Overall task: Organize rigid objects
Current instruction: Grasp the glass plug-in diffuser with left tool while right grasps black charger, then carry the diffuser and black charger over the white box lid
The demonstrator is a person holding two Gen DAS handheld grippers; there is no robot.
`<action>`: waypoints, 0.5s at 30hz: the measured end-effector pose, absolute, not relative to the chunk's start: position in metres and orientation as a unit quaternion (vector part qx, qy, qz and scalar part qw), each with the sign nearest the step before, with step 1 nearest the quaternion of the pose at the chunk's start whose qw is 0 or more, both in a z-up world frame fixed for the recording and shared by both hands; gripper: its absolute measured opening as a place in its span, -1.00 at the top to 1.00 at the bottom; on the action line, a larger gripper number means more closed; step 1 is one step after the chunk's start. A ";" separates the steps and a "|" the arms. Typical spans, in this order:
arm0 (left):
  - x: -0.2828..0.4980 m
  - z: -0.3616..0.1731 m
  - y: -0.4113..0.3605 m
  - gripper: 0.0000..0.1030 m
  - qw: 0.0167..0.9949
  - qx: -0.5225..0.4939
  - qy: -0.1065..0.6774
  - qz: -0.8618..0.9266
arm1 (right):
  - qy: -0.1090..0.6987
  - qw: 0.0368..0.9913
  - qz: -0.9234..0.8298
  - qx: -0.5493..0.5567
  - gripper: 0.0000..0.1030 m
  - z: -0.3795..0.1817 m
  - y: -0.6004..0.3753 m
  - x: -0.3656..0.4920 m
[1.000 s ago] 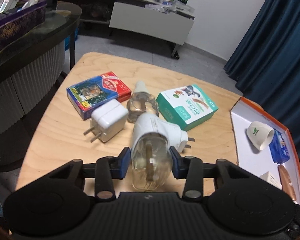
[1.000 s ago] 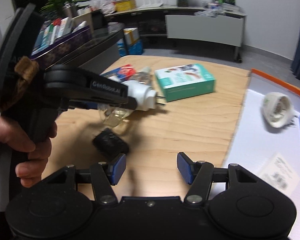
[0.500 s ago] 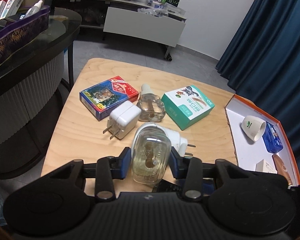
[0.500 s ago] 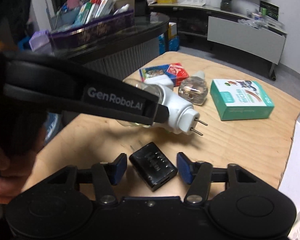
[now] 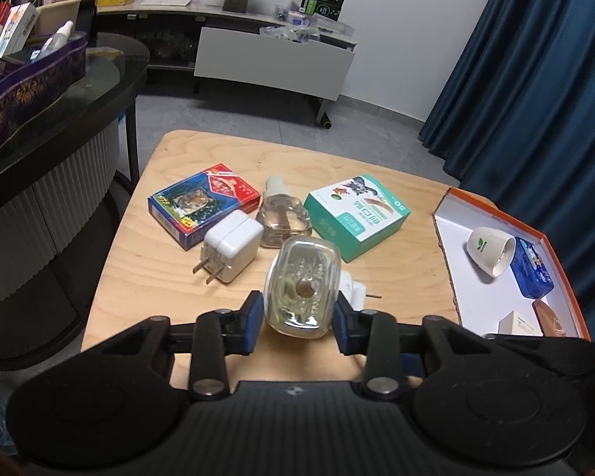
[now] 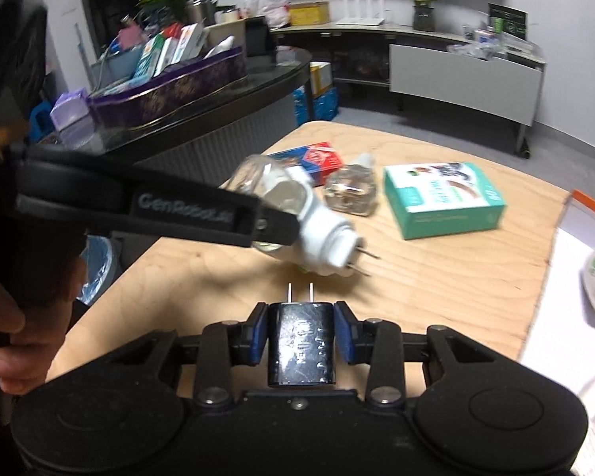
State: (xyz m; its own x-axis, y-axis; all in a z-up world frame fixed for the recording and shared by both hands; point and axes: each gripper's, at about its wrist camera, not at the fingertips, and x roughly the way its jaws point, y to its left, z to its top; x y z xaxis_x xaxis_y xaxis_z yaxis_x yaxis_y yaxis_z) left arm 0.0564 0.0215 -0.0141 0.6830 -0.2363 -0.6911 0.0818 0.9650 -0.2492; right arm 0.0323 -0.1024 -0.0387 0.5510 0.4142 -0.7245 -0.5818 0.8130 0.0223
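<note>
In the left wrist view my left gripper (image 5: 297,319) has its jaws closing on a white plug-in vaporizer with a clear bottle (image 5: 302,285), pads pressing the bottle's sides, held above the wooden table (image 5: 154,277). The right wrist view shows the same vaporizer (image 6: 321,234) in the air, prongs pointing right. Below it my right gripper (image 6: 301,329) is closing, both blue pads against a black charger (image 6: 300,357) with its prongs pointing away. A white charger (image 5: 230,252), a card box (image 5: 204,204), a clear refill bottle (image 5: 283,218) and a green box (image 5: 357,216) lie on the table.
An orange-rimmed white tray (image 5: 468,297) at the table's right edge holds a white cup (image 5: 490,250), a blue box (image 5: 531,271) and small items. A dark counter (image 5: 59,127) stands left of the table. A person's hand (image 6: 4,341) grips the left tool.
My right gripper moved over the black charger and closed on it. The left gripper raised the vaporizer, so the bottle's base now faces the camera.
</note>
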 end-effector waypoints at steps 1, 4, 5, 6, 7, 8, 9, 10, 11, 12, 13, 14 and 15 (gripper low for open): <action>0.057 -0.015 0.020 0.28 0.912 -0.098 0.388 -0.087 | 0.379 0.875 0.281 -0.111 0.15 -0.038 -0.106 0.032; 0.062 -0.017 0.016 0.23 0.913 -0.094 0.388 -0.084 | 0.380 0.877 0.272 -0.107 0.15 -0.037 -0.113 0.029; 0.064 -0.020 0.014 0.19 0.912 -0.092 0.391 -0.082 | 0.381 0.878 0.271 -0.104 0.15 -0.036 -0.117 0.027; 0.066 -0.022 0.012 0.16 0.912 -0.088 0.392 -0.081 | 0.381 0.879 0.269 -0.101 0.15 -0.035 -0.120 0.025; 0.067 -0.024 0.010 0.10 0.913 -0.084 0.392 -0.078 | 0.382 0.879 0.267 -0.100 0.15 -0.035 -0.121 0.025; 0.068 -0.026 0.008 -0.03 0.914 -0.079 0.391 -0.073 | 0.382 0.880 0.266 -0.099 0.15 -0.035 -0.123 0.023; 0.069 -0.027 0.006 -0.17 0.916 -0.077 0.387 -0.072 | 0.382 0.880 0.265 -0.099 0.15 -0.036 -0.124 0.022; 0.071 -0.029 0.005 -0.22 0.917 -0.077 0.385 -0.071 | 0.383 0.880 0.263 -0.099 0.15 -0.036 -0.126 0.022; 0.073 -0.030 0.004 -0.34 0.917 -0.080 0.385 -0.068 | 0.384 0.880 0.262 -0.099 0.15 -0.036 -0.128 0.022; 0.075 -0.031 0.003 -0.43 0.917 -0.081 0.385 -0.066 | 0.384 0.880 0.261 -0.100 0.15 -0.037 -0.129 0.022; 0.077 -0.032 0.002 -0.43 0.918 -0.080 0.384 -0.067 | 0.384 0.880 0.260 -0.099 0.15 -0.037 -0.130 0.023; 0.079 -0.034 0.000 -0.50 0.918 -0.077 0.384 -0.064 | 0.385 0.881 0.259 -0.097 0.15 -0.037 -0.131 0.024; 0.080 -0.035 -0.001 -0.50 0.918 -0.074 0.384 -0.063 | 0.385 0.881 0.258 -0.094 0.15 -0.037 -0.133 0.025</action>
State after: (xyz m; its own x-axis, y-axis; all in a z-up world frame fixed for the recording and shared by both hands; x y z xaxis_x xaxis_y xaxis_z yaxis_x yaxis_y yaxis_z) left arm 0.0804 -0.0014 -0.0351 0.6967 -0.1728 -0.6963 0.0595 0.9811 -0.1839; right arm 0.0246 -0.1329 -0.0367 0.5700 0.3824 -0.7273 -0.5279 0.8487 0.0325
